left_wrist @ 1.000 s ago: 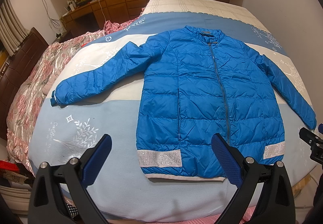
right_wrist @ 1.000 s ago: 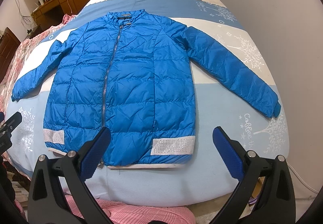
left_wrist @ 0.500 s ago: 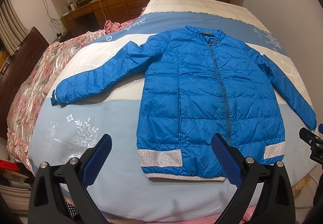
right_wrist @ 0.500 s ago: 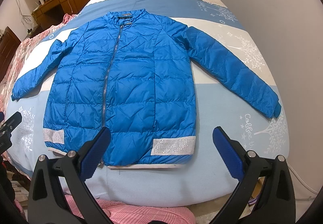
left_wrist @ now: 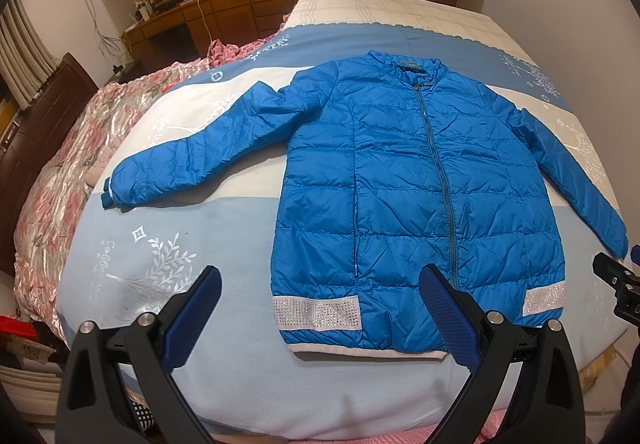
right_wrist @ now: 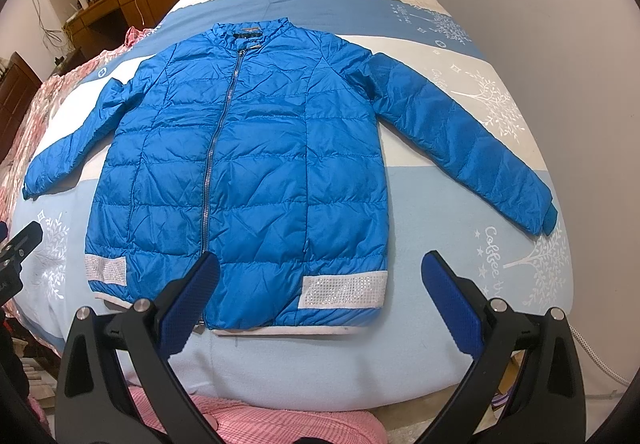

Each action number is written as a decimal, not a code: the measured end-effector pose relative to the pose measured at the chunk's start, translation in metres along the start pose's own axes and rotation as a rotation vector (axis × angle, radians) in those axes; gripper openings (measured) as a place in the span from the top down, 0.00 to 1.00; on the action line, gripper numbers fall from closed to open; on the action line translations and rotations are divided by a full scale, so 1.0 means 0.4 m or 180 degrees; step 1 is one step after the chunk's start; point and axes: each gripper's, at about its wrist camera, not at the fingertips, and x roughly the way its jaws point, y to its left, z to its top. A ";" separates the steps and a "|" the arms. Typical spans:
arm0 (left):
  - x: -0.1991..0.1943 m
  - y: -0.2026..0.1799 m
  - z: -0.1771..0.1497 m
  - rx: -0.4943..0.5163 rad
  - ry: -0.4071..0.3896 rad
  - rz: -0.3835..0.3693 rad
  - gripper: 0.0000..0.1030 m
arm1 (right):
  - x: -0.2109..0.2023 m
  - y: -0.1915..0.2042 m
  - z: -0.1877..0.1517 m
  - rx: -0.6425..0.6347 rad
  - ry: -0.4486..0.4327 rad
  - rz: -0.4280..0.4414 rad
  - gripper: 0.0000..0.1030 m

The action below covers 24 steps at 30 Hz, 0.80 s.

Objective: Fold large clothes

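Above jacket (left_wrist: 416, 184) hem: both grippers level, fingers spread.

- Very little differs from a second ago; what follows is slight drift of the cameras, not movement of the cloth.
- In the left wrist view, the blue jacket (left_wrist: 400, 184) sits a trace further toward 3 o'clock. The shift shows best at the sparkly hem band (left_wrist: 316, 314) and at the foot of the zip (left_wrist: 454, 280).
- In the right wrist view, the jacket (right_wrist: 248, 164) has its left cuff (right_wrist: 28, 194) a hair lower, toward 6 o'clock.
- At the 9 o'clock edge of that view, the tip of the left tool (right_wrist: 22, 246) has crept slightly up and inward, toward 1 o'clock.
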 end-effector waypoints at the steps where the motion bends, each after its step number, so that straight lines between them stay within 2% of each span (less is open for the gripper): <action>1: 0.000 0.001 -0.001 -0.0002 0.0001 0.0000 0.04 | 0.000 -0.001 0.000 0.0003 -0.0002 0.0000 0.03; 9: 0.000 0.001 -0.002 0.0004 -0.0002 0.0001 0.04 | 0.002 -0.001 0.003 0.0017 -0.0026 0.0011 0.03; 14: 0.009 -0.007 0.001 0.0021 -0.0002 0.0020 0.04 | 0.034 -0.027 0.011 0.0022 -0.0101 0.0137 0.03; 19: 0.029 -0.075 0.042 0.0074 0.0000 -0.0058 0.04 | 0.073 -0.141 0.029 0.0156 -0.0038 0.0103 0.03; 24: 0.060 -0.204 0.099 0.0248 -0.0013 -0.0204 0.04 | 0.109 -0.341 0.045 0.0447 -0.0014 0.0006 0.03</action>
